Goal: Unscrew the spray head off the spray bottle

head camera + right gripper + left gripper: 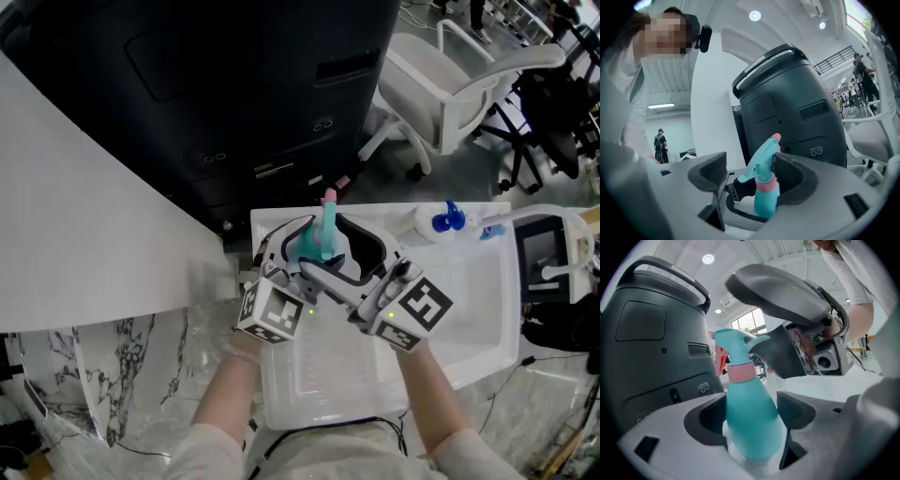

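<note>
A teal spray bottle (323,240) with a pink collar (740,372) and a teal spray head (761,164) stands upright above the white tray (487,309). My left gripper (298,246) is shut on the bottle's body (752,420), with a dark pad pressed against each side. My right gripper (349,253) faces it from the right, its jaws spread wide on either side of the spray head. In the right gripper view (757,176) the head sits close to the right pad and well apart from the left pad. The bottle's base is hidden.
A second bottle with a blue spray head (448,220) lies at the tray's far right corner. A large black case (234,84) stands behind the tray, with a white panel (75,216) to its left. A white office chair (450,84) is at the back right.
</note>
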The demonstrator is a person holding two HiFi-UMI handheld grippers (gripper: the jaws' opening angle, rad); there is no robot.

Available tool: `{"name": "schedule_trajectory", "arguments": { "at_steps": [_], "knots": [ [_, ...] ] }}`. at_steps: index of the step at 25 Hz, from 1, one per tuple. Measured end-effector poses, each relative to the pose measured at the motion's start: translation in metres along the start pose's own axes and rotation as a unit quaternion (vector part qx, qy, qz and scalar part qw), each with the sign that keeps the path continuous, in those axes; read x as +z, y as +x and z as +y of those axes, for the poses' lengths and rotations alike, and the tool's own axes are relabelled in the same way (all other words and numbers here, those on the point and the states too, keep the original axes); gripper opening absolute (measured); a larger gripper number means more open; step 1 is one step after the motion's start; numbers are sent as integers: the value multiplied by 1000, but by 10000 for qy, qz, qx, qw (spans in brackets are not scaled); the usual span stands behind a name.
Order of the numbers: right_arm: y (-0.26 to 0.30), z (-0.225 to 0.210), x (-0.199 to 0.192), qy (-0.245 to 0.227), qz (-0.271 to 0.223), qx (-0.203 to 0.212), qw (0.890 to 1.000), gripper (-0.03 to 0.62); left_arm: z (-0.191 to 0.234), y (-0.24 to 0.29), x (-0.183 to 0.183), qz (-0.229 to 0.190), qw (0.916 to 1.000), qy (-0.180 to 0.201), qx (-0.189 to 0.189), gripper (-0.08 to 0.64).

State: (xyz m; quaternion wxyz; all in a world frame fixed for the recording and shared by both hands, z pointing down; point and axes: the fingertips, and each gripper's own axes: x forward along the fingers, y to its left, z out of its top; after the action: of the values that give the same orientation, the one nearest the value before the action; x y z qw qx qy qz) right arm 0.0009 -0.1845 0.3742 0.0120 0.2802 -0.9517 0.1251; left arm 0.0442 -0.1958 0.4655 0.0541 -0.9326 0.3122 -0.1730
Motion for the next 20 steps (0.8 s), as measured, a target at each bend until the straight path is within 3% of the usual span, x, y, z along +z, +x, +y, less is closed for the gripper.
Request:
{"name": "schedule_trajectory", "arguments": {
  "at_steps": [4,13,20],
  "knots": [
    [2,1,-2,-383,205,-98,9990,277,-1,0,1,-23,10000,-22,10,333],
    [-23,-16,-7,-607,347,-368,9969,151,1,0,1,-161,9996,-246,-19,333],
    [-32,-31,-7,-721,412,-555,9950,129,2,0,0,-203,9992,-335,-70,333]
  ]
}}
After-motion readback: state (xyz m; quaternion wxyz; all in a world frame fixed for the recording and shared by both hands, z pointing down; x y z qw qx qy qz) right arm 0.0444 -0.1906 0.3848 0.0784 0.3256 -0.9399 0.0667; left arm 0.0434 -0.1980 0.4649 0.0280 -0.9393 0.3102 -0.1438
